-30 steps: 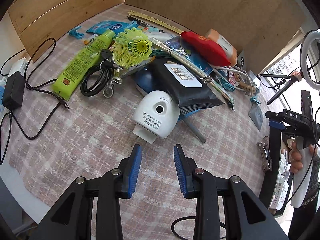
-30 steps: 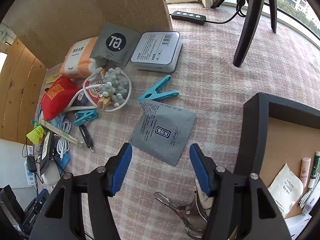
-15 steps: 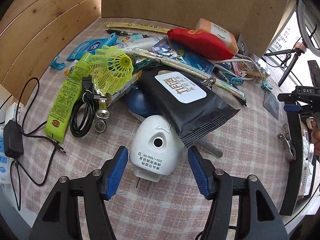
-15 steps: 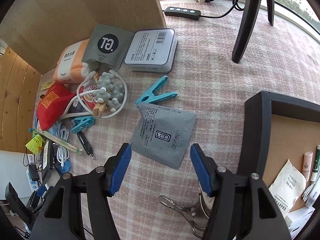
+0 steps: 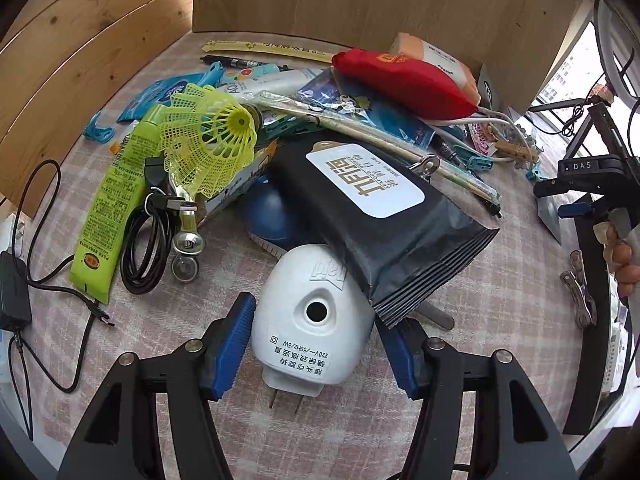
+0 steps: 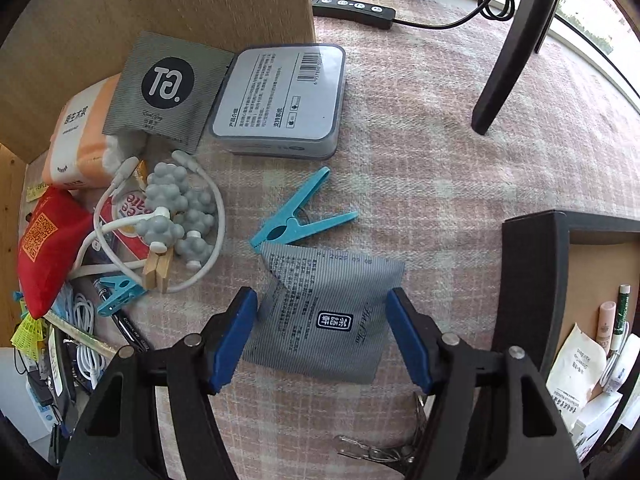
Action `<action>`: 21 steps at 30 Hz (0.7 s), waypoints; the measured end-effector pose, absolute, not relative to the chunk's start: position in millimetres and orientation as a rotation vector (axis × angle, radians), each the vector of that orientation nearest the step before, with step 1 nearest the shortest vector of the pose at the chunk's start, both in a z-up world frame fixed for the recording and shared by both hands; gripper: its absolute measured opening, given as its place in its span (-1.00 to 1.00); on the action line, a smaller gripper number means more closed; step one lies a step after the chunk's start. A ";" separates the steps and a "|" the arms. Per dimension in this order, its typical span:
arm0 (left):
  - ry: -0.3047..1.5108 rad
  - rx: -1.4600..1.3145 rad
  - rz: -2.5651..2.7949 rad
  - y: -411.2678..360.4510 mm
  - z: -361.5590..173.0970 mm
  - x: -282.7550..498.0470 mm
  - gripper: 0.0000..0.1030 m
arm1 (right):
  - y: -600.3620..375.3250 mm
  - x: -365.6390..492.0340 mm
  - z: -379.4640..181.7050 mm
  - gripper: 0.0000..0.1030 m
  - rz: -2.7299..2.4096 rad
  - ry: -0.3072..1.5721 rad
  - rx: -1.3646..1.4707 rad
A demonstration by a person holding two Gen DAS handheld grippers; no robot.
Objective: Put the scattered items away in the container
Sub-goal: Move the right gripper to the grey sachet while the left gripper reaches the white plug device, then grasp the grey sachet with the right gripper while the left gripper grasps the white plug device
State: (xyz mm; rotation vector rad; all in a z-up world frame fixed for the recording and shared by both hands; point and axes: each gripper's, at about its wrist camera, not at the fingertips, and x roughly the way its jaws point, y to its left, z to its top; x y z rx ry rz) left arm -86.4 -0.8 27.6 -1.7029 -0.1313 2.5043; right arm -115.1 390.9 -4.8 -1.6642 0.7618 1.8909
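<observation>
Barely started, really: a white plug-in (image 5: 316, 320) is straddled by the wide-open left gripper (image 5: 316, 344) and a grey sachet (image 6: 320, 316) by the open right gripper (image 6: 320, 336), nothing gripped, a few bits are seen in the box (image 6: 532, 280) at right, and the far pile is left untouched.

Right gripper (image 6: 320, 340): jaws spread, straddling grey sachet (image 6: 324, 316)
Blue clothespin (image 6: 300, 218): touching sachet's far edge
Container (image 6: 532, 280): right, holding packets
</observation>
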 end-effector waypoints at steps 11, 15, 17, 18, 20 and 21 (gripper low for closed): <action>-0.175 -1.689 2.500 -6.2 21.5 -85.9 0.07 | 376.3 -94.2 0.4 -0.13 1.967 0.752 -1.665; -0.178 -1.684 2.506 -9.3 19.5 -82.3 0.07 | 367.2 -92.6 3.1 -0.28 1.991 0.784 -1.706; -0.186 -1.692 2.503 -11.0 19.6 -81.8 0.07 | 365.0 -93.9 3.3 -0.12 1.999 0.756 -1.721; -0.196 -1.696 2.503 -11.4 19.4 -81.8 0.06 | 365.3 -94.2 2.6 0.00 1.982 0.734 -1.731; -0.199 -1.702 2.500 -10.7 19.4 -82.4 0.07 | 367.6 -92.5 1.7 0.27 1.948 0.705 -1.728; -0.203 -1.704 2.500 -10.7 19.1 -82.2 0.07 | 368.8 -91.1 1.2 0.27 1.939 0.707 -1.726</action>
